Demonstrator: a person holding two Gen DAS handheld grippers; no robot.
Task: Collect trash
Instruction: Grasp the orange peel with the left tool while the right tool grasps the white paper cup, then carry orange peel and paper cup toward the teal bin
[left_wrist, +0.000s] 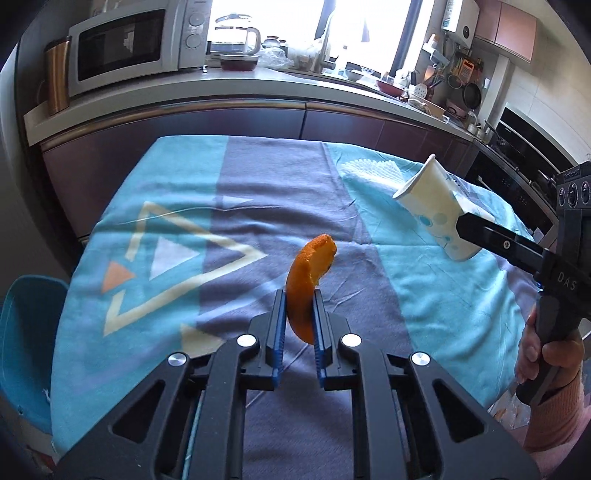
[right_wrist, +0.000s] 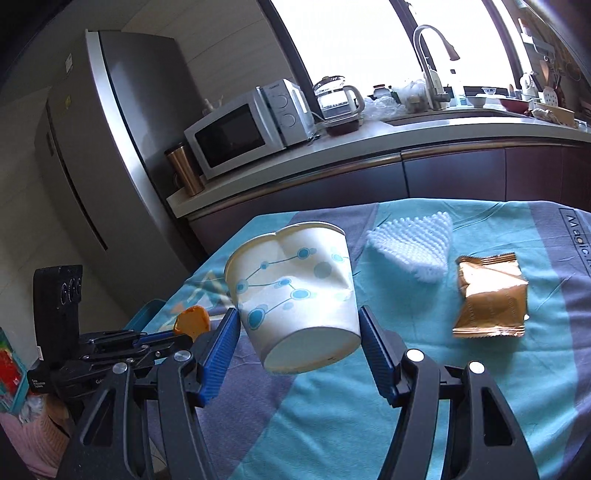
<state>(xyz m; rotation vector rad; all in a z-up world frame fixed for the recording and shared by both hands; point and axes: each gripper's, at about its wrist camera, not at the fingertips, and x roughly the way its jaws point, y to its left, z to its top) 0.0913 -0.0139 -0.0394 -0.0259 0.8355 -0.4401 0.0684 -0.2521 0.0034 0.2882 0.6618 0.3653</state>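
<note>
Left tool (left_wrist: 299, 306) clamped on orange peel (left_wrist: 308, 284), blue pads pressing both its sides; peel stands up between the fingers, curling above the tips, lifted off the desk (left_wrist: 166, 229). Right tool (right_wrist: 297, 332) clamped on paper cup (right_wrist: 295, 280), pads on its two sides near the base; cup dented, tilted, mouth pointing away from the tool, base toward the camera, held above the desk. From the left wrist view the cup (left_wrist: 436, 210) sits right of the peel, well apart. On the desk beyond the cup: white napkin (right_wrist: 413, 247) just right of it, gold wrapper (right_wrist: 491, 295) further right, both flat on the cloth.
</note>
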